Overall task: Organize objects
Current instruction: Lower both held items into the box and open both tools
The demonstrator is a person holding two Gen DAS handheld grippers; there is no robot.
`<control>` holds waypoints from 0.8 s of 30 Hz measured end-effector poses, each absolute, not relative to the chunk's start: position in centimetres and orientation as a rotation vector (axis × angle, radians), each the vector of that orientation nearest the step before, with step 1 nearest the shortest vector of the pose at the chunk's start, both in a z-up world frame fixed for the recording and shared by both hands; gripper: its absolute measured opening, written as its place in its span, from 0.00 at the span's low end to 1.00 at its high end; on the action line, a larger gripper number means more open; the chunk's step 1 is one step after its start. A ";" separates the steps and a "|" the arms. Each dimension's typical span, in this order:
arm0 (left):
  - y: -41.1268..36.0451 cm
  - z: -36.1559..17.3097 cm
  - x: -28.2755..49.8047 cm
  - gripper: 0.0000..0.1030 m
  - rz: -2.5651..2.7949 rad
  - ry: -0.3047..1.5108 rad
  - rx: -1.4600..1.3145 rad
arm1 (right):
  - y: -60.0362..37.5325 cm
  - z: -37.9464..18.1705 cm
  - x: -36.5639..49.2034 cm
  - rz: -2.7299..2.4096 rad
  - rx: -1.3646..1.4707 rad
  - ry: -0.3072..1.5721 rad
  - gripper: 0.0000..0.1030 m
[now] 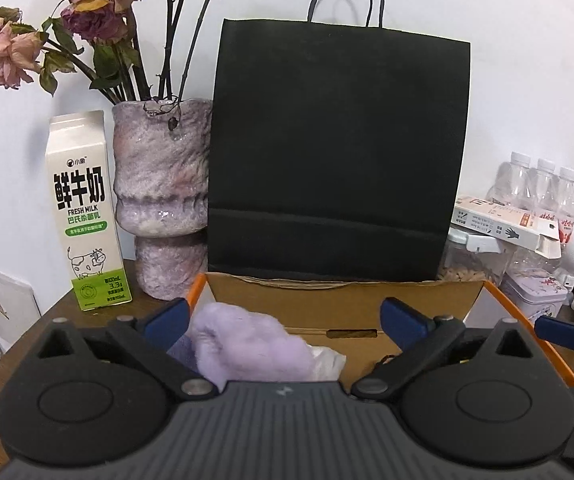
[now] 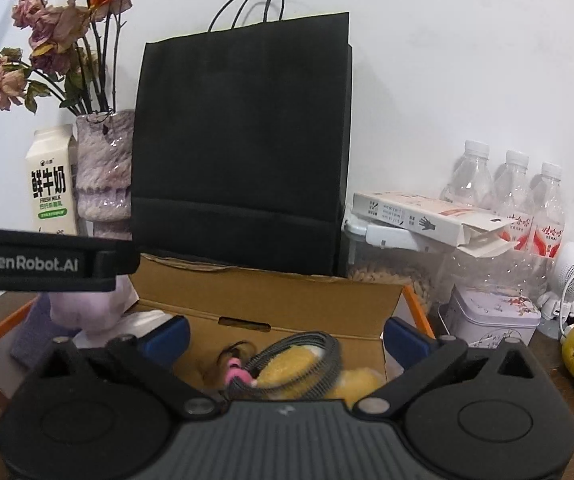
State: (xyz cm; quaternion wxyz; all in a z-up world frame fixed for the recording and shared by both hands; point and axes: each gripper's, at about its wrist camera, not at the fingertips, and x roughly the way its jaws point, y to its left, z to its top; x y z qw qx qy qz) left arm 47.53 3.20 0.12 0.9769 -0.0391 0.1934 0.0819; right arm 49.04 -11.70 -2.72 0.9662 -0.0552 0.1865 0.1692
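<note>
Both claws hover low over an open cardboard box [image 1: 339, 300], pointing toward its back wall. The left claw [image 1: 285, 320] stands wide open, gripping nothing; a soft, fuzzy lilac cloth [image 1: 247, 348] lies bunched in the box just below and between its blue fingertips [image 1: 169, 316], nearer the left one, with its long axis running roughly across the claw. The claw's own body cuts off the cloth's near edge, and a crumpled white scrap [image 1: 329, 362] peeks out at its right.

The right claw [image 2: 285, 338] is also spread wide and empty. Below and between its fingertips lies a grey ribbed headband [image 2: 307, 354], a curved arc lying flat, over fluffy yellow lumps [image 2: 287, 370]; a small pink piece [image 2: 233, 372] sits at its left end. What the yellow lumps are is hard to make out, and the claw's body hides their near side.

Straight ahead of both claws, beyond the box, a matte black paper bag [image 1: 339, 152] with thin cord handles stands upright. Ahead and left are a milk carton [image 1: 85, 216] and a mottled, glossy purple vase [image 1: 163, 200] of dried roses; ahead and right, clear plastic bottles [image 2: 511, 188].
</note>
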 end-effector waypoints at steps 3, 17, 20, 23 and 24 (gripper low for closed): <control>3.2 0.2 47.5 1.00 0.167 0.389 -0.081 | -11.6 -2.7 49.0 0.344 -0.114 0.378 1.00; 3.2 0.6 46.7 1.00 0.155 0.384 -0.081 | -11.9 -2.1 48.3 0.345 -0.093 0.386 1.00; 3.5 0.8 46.3 1.00 0.151 0.389 -0.090 | -12.0 -1.9 48.1 0.350 -0.091 0.388 1.00; 3.8 0.9 45.8 1.00 0.148 0.389 -0.095 | -12.1 -1.7 47.5 0.358 -0.096 0.385 1.00; 3.9 1.0 45.6 1.00 0.145 0.388 -0.096 | -12.1 -1.6 47.3 0.360 -0.100 0.383 1.00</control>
